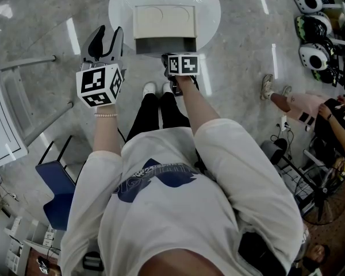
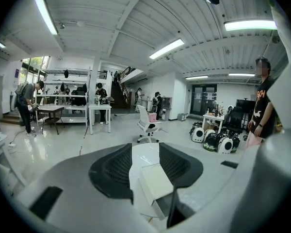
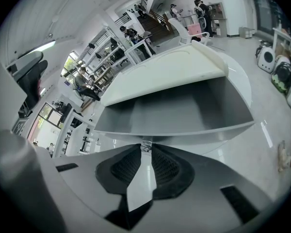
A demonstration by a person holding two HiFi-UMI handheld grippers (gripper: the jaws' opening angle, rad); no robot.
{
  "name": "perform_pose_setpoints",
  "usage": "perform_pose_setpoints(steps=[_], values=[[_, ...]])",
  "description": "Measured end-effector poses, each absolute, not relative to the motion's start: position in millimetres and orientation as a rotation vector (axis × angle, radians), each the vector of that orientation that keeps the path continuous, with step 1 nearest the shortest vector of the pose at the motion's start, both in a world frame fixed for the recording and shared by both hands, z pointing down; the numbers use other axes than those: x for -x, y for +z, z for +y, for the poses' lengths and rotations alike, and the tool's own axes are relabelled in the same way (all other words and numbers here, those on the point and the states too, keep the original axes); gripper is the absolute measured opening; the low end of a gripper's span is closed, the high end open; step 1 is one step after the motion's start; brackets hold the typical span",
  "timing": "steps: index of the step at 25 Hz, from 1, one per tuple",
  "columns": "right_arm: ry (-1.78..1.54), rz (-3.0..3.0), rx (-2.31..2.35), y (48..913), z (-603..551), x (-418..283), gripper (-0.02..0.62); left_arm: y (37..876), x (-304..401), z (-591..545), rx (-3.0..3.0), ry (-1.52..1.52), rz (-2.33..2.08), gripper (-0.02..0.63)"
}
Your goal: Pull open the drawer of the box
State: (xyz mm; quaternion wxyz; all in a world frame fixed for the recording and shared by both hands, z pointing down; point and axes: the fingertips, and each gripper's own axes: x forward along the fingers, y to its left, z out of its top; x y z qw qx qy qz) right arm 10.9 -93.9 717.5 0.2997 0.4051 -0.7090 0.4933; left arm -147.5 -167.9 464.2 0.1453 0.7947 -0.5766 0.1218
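A cream box (image 1: pixel 164 20) stands on a round white table (image 1: pixel 121 4). Its grey drawer (image 1: pixel 165 43) is pulled out toward me. My right gripper (image 1: pixel 173 56) sits at the middle of the drawer front. In the right gripper view the open drawer (image 3: pixel 184 110) fills the frame under the box top (image 3: pixel 165 72), and the right gripper (image 3: pixel 145 147) is shut on a small knob (image 3: pixel 145 144) on the drawer's front edge. My left gripper (image 1: pixel 103 39) hangs left of the box, apart from it. The left gripper (image 2: pixel 144 152) is open with nothing in it; the box (image 2: pixel 155 186) shows far off through the gap.
My shoes (image 1: pixel 158 88) stand just under the table's near edge. A blue chair (image 1: pixel 54 183) and a white board (image 1: pixel 3 125) are at the left. Several helmet-like cases (image 1: pixel 313 27) and a person sitting on the floor (image 1: pixel 328 114) are at the right.
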Motion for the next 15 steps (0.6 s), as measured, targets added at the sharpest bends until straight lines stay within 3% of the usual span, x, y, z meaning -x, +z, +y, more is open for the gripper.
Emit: perform_pose_setpoints(steps=[7,10,15], values=[[1.297,-1.870,-1.099,719,-92,-12,0.067,466,149,-163,-2.292,0.356,-1.658,0.158],[1.330,-1.848,-1.078,718,-80,-17,0.107,464,150,-160,-2.293,0.347,-1.665,0.158],[1.235,-1.952,-1.030,669,-69,-48,0.103,440,155,-150,-2.316,0.294,-1.697,0.158]])
